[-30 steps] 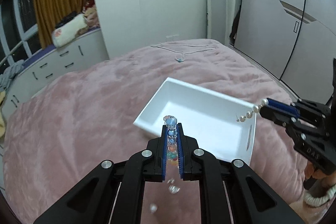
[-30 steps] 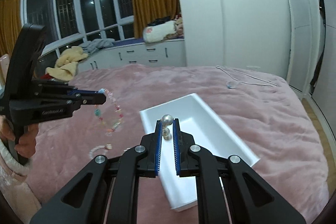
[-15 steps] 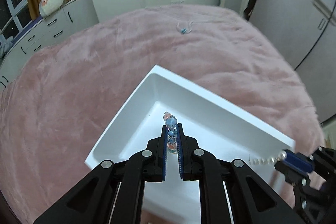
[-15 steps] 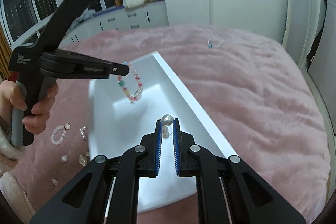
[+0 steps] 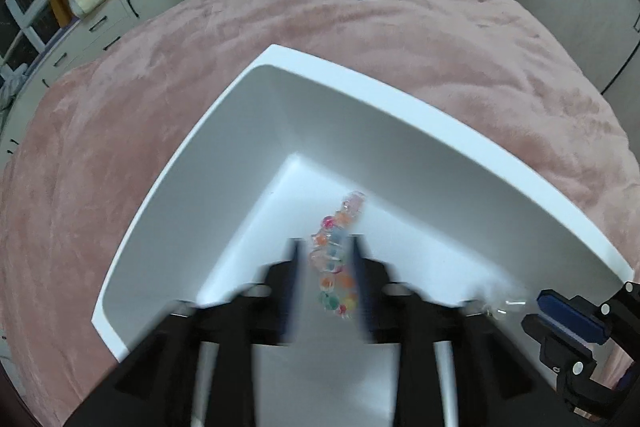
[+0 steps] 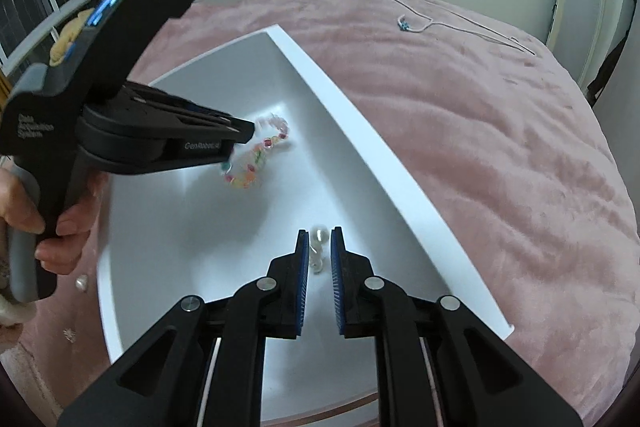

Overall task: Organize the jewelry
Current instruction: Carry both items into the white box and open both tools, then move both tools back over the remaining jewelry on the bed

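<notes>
— Where are we standing with the two pieces?

— Both are over the white rectangular plastic tray (image 6: 384, 187) on the pink plush bed (image 6: 500, 147). Our left tongs (image 5: 326, 259) have just been opening, jaws well apart, and the multicoloured glass-bead bracelet (image 5: 334, 259), blurred, is slipping loose between them at lower centre of the left view.

— And the right?

— Our right tongs (image 6: 319, 247) are only just parting, with the white pearl strand (image 6: 318, 247) between the pads; whether they are gripping it, we cannot tell.

— So how are we finishing well?

— We are judging it best to keep low inside the walls, open fully, and lift straight up so nothing snags. A thin cord necklace with a blue charm (image 6: 404, 25) is waiting near the bed's far edge.
</notes>
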Demonstrator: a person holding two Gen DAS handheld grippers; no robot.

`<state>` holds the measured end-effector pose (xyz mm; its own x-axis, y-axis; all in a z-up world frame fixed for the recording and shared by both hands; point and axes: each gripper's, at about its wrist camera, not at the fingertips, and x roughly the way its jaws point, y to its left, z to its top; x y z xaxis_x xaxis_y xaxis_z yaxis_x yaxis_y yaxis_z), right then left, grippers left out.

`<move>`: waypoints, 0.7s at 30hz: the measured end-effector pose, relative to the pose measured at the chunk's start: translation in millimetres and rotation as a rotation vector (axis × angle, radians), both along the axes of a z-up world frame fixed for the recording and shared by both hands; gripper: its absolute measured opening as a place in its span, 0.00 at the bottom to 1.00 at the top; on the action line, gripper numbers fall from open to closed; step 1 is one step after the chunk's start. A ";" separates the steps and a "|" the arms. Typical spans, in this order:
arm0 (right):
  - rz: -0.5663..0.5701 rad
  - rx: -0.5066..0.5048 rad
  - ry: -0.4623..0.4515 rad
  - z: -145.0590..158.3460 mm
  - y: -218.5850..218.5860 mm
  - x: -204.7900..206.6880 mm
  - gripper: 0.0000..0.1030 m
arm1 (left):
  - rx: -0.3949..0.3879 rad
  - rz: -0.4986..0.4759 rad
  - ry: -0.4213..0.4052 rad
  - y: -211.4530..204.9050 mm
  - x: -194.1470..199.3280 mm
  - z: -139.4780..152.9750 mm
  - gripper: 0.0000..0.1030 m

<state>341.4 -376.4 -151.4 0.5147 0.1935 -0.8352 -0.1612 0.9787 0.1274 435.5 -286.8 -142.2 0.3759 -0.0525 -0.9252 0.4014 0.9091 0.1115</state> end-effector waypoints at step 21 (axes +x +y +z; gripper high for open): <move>0.093 0.071 -0.335 121.4 63.4 -67.8 0.90 | -0.077 -0.006 -0.310 124.5 -91.4 154.2 0.90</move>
